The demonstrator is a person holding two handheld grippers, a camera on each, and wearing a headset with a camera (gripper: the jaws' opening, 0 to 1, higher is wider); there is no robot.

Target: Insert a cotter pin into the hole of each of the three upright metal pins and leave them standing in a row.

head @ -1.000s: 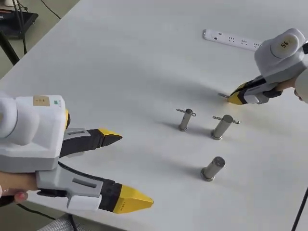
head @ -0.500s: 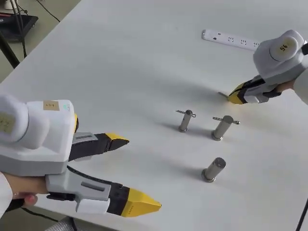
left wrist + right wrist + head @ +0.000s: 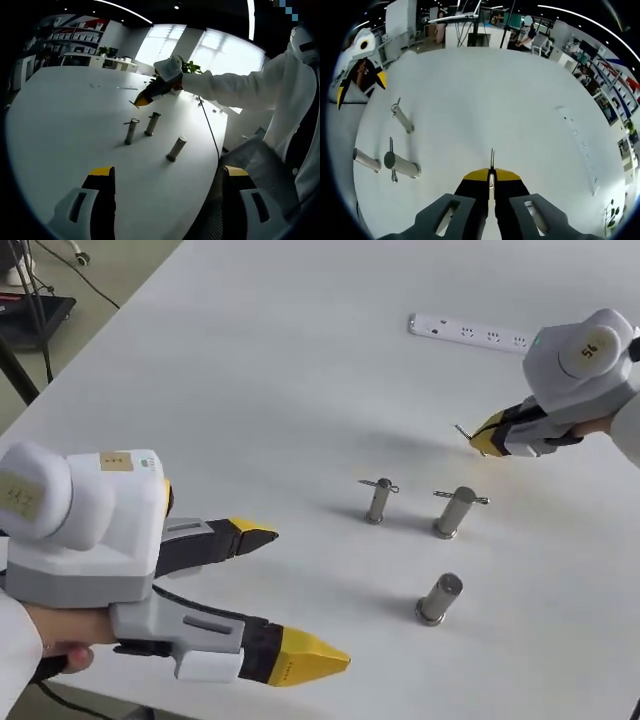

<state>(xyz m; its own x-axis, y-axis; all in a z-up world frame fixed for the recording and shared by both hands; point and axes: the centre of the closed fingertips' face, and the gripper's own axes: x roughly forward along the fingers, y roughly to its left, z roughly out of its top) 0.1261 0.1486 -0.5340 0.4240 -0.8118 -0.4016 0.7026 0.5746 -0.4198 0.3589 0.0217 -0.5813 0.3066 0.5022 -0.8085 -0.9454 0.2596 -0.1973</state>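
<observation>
One cotter pin [image 3: 463, 432], thinly pinched in the right gripper [image 3: 482, 440] at upper right, is risking twisting loose at insertion; the left gripper [image 3: 308, 597] is gaping.

A broad white tabletop [image 3: 250, 390], matte and evenly lit. Three short metal pins stand upright on it: a first pin [image 3: 378, 500] and a second pin [image 3: 452, 512] side by side, and a third pin [image 3: 438, 598] apart from them, nearer the front edge. Farther back lies a white power strip [image 3: 465, 333] — flat, sockets facing up.
</observation>
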